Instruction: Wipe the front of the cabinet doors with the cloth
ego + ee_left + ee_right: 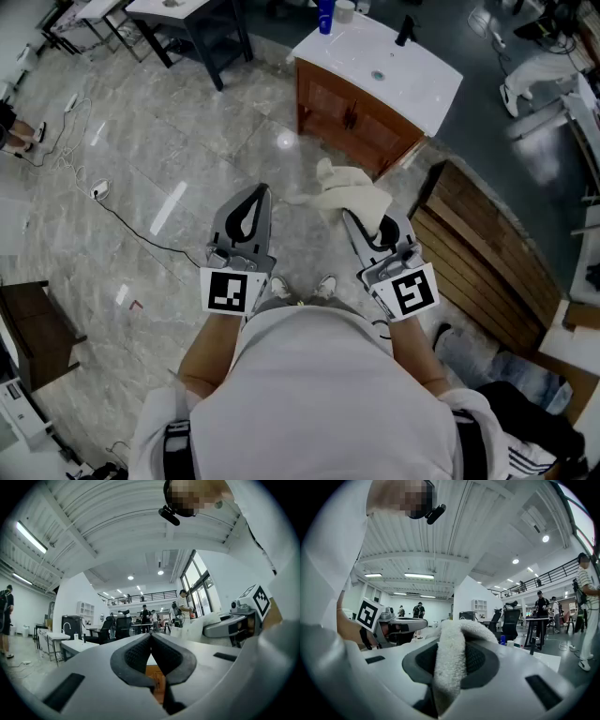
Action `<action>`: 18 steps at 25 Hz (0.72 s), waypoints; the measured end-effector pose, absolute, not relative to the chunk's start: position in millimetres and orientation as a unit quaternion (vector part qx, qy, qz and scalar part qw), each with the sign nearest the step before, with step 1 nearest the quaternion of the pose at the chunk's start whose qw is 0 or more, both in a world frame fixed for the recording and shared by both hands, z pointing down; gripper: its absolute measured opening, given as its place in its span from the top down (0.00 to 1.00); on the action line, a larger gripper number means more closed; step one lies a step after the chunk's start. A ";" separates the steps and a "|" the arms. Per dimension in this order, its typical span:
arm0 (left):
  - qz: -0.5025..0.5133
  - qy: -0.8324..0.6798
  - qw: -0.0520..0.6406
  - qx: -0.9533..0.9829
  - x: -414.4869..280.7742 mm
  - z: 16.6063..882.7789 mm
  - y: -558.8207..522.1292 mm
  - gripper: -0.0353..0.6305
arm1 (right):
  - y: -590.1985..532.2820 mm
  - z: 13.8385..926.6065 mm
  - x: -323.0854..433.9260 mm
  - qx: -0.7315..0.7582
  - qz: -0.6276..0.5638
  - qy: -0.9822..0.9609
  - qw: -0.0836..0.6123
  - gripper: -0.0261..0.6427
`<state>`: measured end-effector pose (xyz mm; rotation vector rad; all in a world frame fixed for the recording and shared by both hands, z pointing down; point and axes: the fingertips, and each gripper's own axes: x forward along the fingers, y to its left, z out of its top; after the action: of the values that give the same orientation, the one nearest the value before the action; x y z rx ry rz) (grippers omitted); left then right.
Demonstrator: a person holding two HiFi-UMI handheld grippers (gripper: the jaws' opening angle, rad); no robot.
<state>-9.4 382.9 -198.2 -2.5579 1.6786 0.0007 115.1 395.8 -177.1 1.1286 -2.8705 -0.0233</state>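
We hold cloth pinched in right gripper jaws, ready for cabinet doors far ahead; left gripper jaws closed, empty.

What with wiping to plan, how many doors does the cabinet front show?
2, side by side in the head view: the left door and the right door. Other sides are hidden.
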 end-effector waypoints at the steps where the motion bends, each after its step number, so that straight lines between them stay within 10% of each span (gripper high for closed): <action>1: 0.000 0.548 0.041 -0.835 -9.7 -198.4 382.8 0.92 | 395.8 -176.7 114.7 0.366 -0.006 -0.930 0.030 0.81; 18: -0.014 0.596 0.053 -0.801 16.2 -188.8 383.7 0.92 | 387.9 -149.7 166.2 0.332 0.008 -0.943 0.031 0.81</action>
<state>16.2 383.7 -188.8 -2.4357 1.8115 -0.0435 166.2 387.9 -149.7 1.0226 -2.9045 0.0256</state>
